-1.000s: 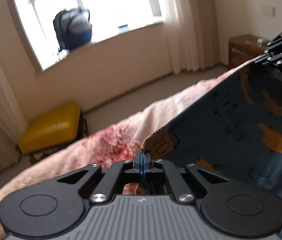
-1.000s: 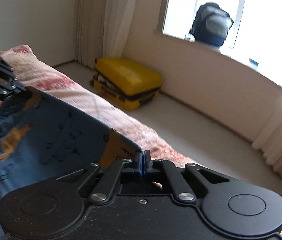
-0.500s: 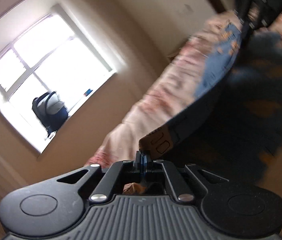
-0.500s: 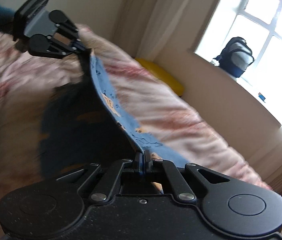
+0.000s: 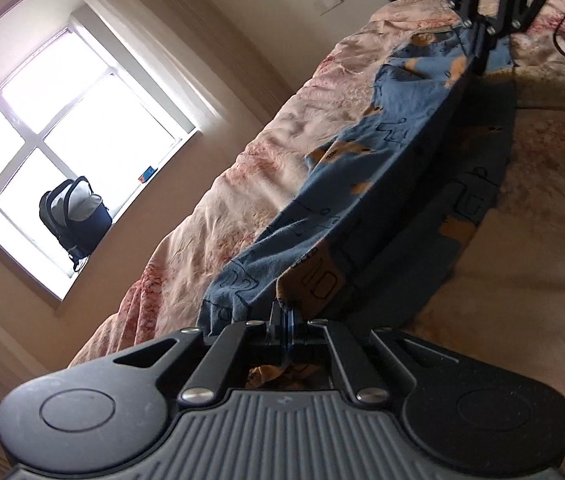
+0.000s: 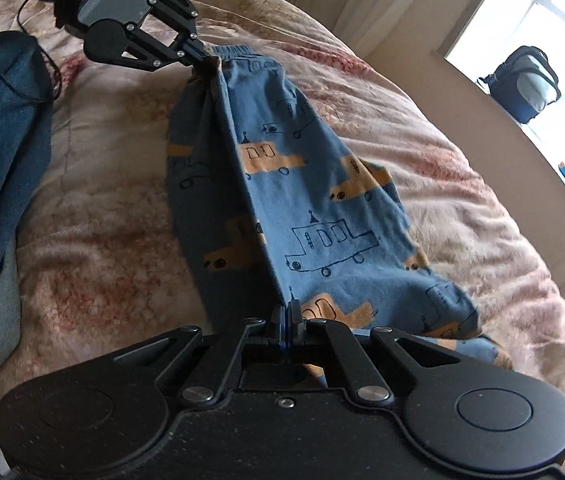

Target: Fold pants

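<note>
The pink quilted bed (image 6: 422,152) is draped with the blue printed pants (image 6: 314,216), stretched taut above it. One edge is clamped by the left gripper (image 5: 282,314), the opposite end by the right gripper (image 6: 285,312).

No legible writing found in either view.

The pants (image 6: 314,208) carry only printed drawings of little vehicles in dark outline and orange, with no letters or numbers among them. The gripper housings bear no brand name I can read; a small mark on the left one is too faint to make out.
</note>
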`<state>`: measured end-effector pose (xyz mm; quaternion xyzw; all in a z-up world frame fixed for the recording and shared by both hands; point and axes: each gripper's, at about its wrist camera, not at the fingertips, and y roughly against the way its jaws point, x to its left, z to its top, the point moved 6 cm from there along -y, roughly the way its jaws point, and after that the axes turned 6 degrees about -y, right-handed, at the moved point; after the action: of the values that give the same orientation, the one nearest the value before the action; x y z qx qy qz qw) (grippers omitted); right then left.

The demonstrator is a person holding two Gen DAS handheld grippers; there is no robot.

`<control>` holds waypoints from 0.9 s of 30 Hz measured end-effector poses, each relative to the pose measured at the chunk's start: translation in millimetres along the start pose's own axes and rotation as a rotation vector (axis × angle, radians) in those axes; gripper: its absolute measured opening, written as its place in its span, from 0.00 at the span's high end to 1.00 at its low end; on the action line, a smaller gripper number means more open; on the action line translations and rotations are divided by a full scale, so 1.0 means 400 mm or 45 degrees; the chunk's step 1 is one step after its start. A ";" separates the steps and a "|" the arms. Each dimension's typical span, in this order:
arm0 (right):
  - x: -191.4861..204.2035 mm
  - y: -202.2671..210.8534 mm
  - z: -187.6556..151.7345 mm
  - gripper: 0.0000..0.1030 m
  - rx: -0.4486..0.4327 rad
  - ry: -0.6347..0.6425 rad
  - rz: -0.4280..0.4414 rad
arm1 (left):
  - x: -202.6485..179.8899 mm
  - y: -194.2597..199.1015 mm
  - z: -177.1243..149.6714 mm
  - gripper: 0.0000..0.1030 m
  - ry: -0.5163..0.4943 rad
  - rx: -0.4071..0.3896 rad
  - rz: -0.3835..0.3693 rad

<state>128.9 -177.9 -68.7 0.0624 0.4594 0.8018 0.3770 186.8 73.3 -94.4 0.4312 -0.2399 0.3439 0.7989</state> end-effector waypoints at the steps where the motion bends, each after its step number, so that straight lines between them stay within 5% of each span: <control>1: 0.002 0.005 0.003 1.00 0.000 0.022 -0.007 | -0.005 -0.005 -0.003 1.00 -0.005 0.007 -0.013; 10: 0.063 -0.043 -0.045 1.00 0.058 0.105 0.005 | -0.024 -0.013 -0.028 0.98 -0.007 0.090 -0.175; 13: 0.067 -0.050 -0.053 0.99 0.053 0.103 -0.006 | -0.017 -0.010 -0.030 0.82 -0.002 0.134 -0.236; 14: 0.067 -0.056 -0.057 0.97 0.064 0.102 -0.004 | -0.013 -0.008 -0.025 0.61 0.009 0.152 -0.249; 15: 0.066 -0.060 -0.060 0.91 0.077 0.090 0.000 | -0.006 -0.006 -0.018 0.35 0.028 0.159 -0.250; 17: 0.061 -0.052 -0.060 0.84 0.072 0.057 0.013 | 0.010 0.009 0.005 0.07 0.082 0.143 -0.238; 18: 0.058 -0.047 -0.060 0.63 0.069 0.037 0.012 | 0.017 0.017 0.021 0.00 0.111 0.129 -0.232; 19: 0.052 -0.036 -0.059 0.33 0.057 0.010 -0.001 | 0.022 0.025 0.039 0.00 0.150 0.114 -0.230; 21: 0.039 -0.002 -0.055 0.08 -0.008 -0.045 -0.042 | 0.025 0.023 0.088 0.00 0.251 0.097 -0.264; 27: -0.090 0.097 -0.078 0.01 -0.123 -0.305 -0.263 | -0.032 -0.063 0.298 0.00 0.455 0.017 -0.295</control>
<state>119.1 -234.6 -47.1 0.0920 0.3761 0.7668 0.5120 187.2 -42.6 -55.4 0.3935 -0.0408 0.3224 0.8600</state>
